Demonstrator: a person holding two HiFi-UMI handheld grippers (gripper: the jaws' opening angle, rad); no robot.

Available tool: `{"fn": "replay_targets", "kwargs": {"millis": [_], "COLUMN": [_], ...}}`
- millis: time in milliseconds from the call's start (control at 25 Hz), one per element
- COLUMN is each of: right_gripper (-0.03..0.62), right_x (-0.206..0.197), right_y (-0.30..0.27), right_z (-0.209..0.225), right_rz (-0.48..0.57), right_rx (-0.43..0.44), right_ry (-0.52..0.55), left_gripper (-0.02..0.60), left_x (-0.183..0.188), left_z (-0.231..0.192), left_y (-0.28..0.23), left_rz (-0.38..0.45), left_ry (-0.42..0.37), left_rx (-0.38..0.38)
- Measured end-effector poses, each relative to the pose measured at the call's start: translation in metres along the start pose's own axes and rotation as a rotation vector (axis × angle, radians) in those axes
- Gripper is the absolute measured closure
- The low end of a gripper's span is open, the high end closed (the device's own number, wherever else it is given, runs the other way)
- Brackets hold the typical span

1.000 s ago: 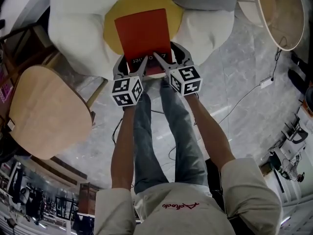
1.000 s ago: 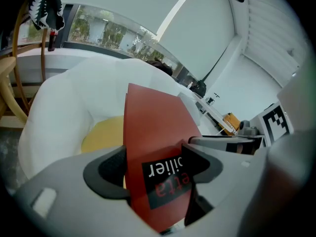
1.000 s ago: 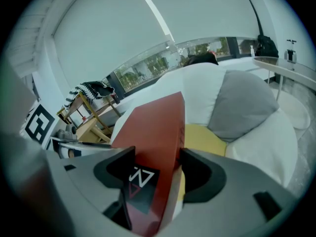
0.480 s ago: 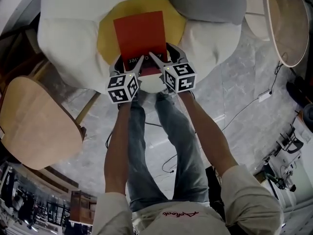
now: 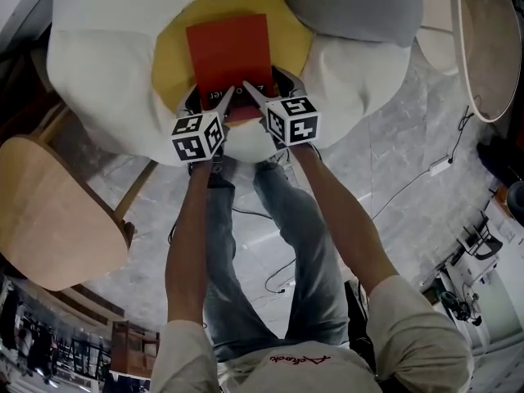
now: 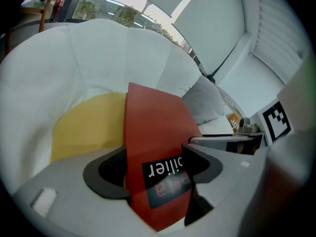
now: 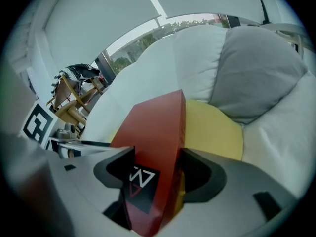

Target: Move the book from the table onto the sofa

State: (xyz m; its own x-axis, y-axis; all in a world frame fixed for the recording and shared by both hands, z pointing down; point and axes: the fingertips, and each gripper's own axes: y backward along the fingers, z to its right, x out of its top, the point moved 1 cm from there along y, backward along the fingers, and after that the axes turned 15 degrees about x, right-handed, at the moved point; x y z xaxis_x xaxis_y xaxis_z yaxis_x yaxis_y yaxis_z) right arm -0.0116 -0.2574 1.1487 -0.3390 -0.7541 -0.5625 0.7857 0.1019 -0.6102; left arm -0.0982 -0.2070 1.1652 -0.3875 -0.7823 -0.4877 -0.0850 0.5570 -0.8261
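- Conceivably, the book (image 5: pixel 228 51) could slide off the yellow cushion (image 5: pixel 168 68) of the sofa (image 5: pixel 90 64) if let go while tilted; one grip opening before the other would twist it.
- Left gripper (image 5: pixel 214 98) and right gripper (image 5: pixel 260 95): each pair of jaws is clamped on the book's near edge, one jaw on each cover.
- Book is held over the yellow cushion, near the grey pillow (image 5: pixel 352 6); contact with the cushion cannot be told.

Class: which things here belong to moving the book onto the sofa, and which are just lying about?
In the job: red book, white sofa, left gripper, right gripper.
Lying about: grey cushion, wooden chair, floor cable.
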Motion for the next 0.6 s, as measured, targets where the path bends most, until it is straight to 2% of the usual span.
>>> {"fn": "replay_targets", "kwargs": {"millis": [600], "right_gripper": [0.298], "right_x": [-0.0031], "right_y": [-0.0047], "right_z": [0.0032], "right_rz": [-0.014], "right_rx": [0.003], "right_ry": [0.001], "left_gripper": [0.242], "left_x": [-0.0031], "left_z": [-0.0027], "left_y": [-0.0058], "left_rz": [-0.022], "left_ry": [-0.004], "left_rx": [-0.017]}}
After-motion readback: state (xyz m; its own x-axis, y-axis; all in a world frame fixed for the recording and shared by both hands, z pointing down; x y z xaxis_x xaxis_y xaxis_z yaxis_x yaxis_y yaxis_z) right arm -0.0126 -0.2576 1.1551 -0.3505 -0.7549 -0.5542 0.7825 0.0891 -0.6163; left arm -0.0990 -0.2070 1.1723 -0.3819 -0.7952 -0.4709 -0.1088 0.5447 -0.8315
